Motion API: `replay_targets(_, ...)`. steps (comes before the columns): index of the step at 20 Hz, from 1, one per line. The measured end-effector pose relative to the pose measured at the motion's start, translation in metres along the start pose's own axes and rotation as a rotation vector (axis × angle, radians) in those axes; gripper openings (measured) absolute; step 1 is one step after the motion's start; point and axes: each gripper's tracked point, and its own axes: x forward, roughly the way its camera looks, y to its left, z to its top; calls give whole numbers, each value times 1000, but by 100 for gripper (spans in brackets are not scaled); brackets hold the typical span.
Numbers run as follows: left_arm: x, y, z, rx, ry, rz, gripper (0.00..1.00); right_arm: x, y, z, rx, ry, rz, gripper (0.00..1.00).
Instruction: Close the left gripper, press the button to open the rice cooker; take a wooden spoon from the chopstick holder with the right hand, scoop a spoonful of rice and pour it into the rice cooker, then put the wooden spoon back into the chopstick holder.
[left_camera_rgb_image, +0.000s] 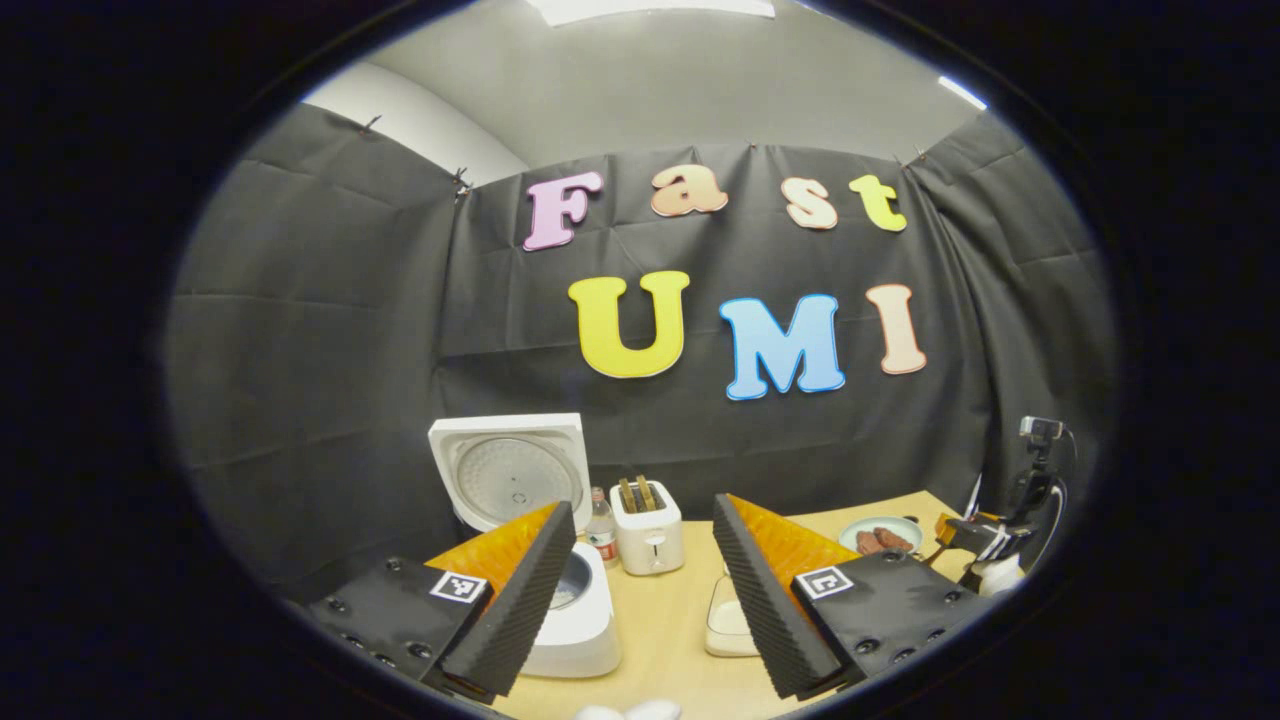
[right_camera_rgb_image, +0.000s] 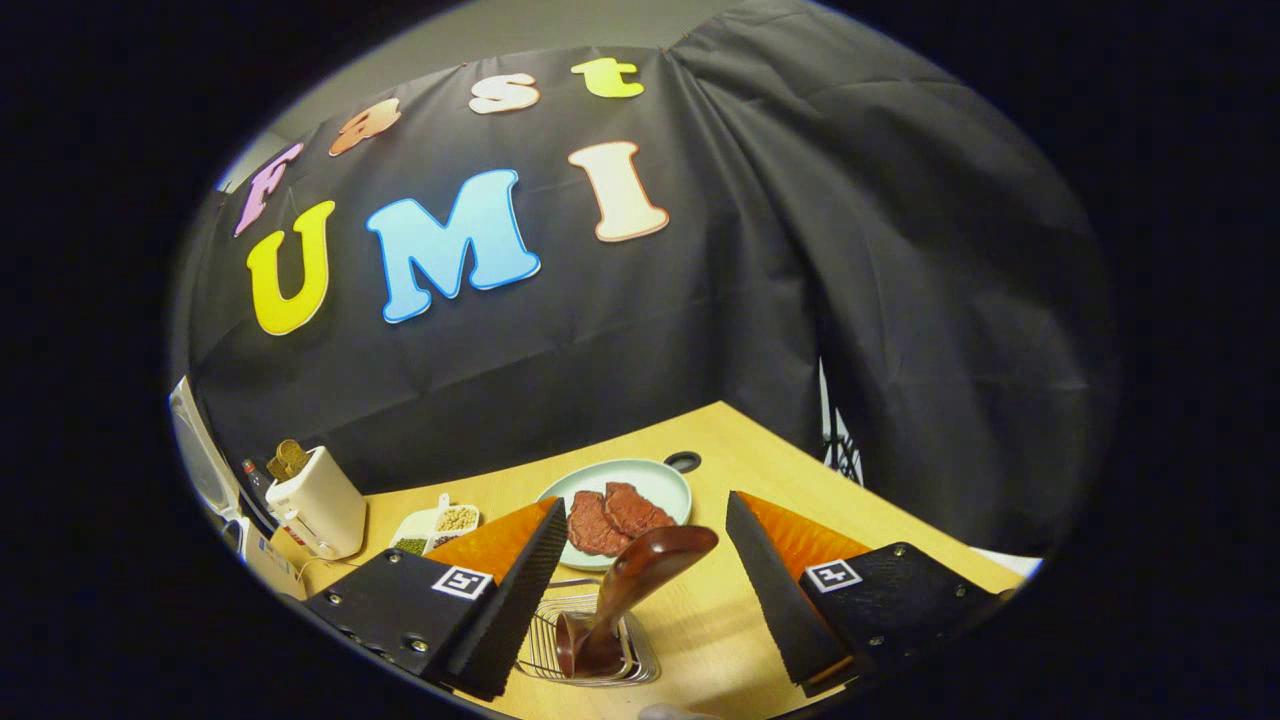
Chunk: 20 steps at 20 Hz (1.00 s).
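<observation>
The white rice cooker (left_camera_rgb_image: 575, 610) stands at the near left of the pale wooden table (left_camera_rgb_image: 670, 630) with its square lid (left_camera_rgb_image: 510, 470) already raised, so the button press looks done. In the left gripper view the left gripper (left_camera_rgb_image: 640, 600) hangs above the table with its jaws spread wide, holding nothing, the cooker's open pot just beyond its left finger.

In the right gripper view the right gripper (right_camera_rgb_image: 645, 590) is also wide open and empty. Between its fingers sits the dark brown wooden spoon (right_camera_rgb_image: 625, 590), leaning out of the wire chopstick holder (right_camera_rgb_image: 590, 645), its broad end up and tilted to the right. Neither finger touches it; there is clear space on both sides.

The spoon appears to be back in the holder, or not yet taken; the pictures alone do not settle which.

The risks come from the lean. If the fingers close on the slanted handle off-centre, the spoon may twist or slide through the pads, and pulling along the wrong line could drag or tip the light wire holder. If the gripper draws away, a finger could catch the raised end and flip the spoon out. The pale green plate of red meat slices (right_camera_rgb_image: 625, 500) lies just beyond the holder, and a small white tray of beans (right_camera_rgb_image: 435, 525) lies farther left, both within reach of a careless sweep.
</observation>
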Motion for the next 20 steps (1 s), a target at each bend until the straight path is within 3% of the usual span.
replay_targets(6,-1,18,12,12,-32,1,97,-83,46,79,-147,-129,112,98)
replay_targets(11,8,41,32,-4,-57,7,96,-167,89,119,-197,-154,207,98)
replay_targets(16,19,68,63,-31,-102,25,97,-238,106,153,-173,-179,231,97)
replay_targets(20,31,86,83,-23,-114,39,96,-264,114,156,-195,-175,224,98)
